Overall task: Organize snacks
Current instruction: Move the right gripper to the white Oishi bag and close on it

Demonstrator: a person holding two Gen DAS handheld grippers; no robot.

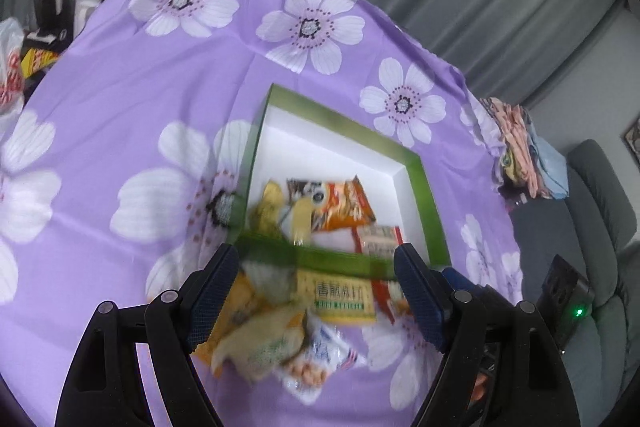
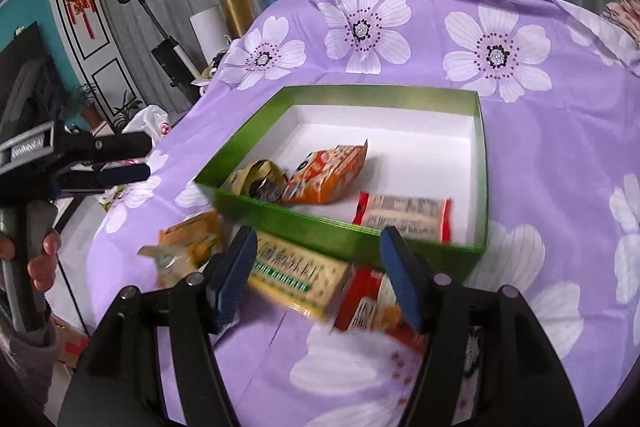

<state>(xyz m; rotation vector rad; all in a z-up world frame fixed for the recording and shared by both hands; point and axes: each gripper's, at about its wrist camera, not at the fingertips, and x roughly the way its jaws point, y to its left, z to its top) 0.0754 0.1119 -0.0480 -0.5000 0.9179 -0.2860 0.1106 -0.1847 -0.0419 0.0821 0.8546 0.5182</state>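
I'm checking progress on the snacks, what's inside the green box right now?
Inside the green box: an orange snack packet, a gold wrapper and a red-edged white packet. The near wall hides the floor right behind it.

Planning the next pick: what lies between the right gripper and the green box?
In the right wrist view, a yellow-green packet and a red packet lie before the green box, by the open right gripper.
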